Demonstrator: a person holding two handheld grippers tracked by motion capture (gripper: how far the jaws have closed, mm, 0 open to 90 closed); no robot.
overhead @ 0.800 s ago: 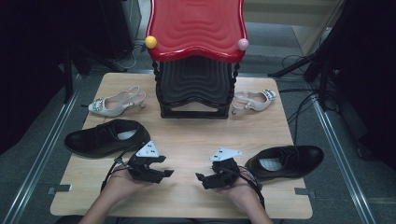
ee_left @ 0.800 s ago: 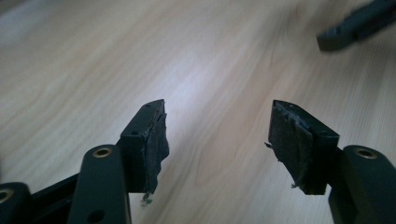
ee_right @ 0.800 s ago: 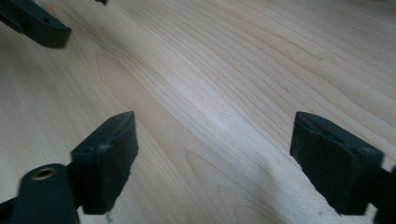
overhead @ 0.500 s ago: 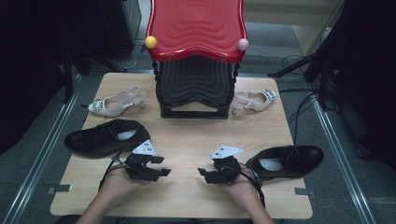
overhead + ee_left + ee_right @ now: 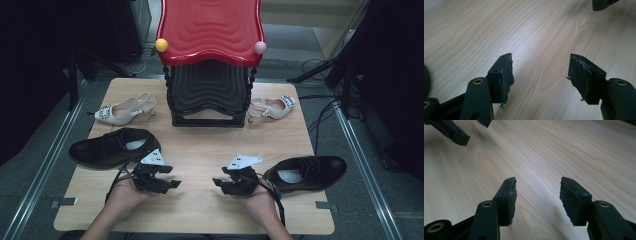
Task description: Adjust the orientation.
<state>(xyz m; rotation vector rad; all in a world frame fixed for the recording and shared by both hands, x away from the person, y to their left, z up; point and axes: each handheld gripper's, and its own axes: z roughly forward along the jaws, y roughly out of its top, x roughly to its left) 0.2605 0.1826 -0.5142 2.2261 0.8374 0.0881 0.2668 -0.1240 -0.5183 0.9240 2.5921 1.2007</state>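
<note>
I note the rack's (image 5: 210,90) lower black shelves sit hidden under its red top; my forearms are cut off at the high view's bottom edge.

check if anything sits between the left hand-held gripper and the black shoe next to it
Nothing visible does. The left hand-held gripper rests open over bare table, and the black shoe lies just beyond and to its left, with only wood between them. Its jaws point toward the table's middle, away from the shoe.

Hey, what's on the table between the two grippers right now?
Nothing: in the high view, bare wood of the table separates the left gripper from the right gripper.
</note>
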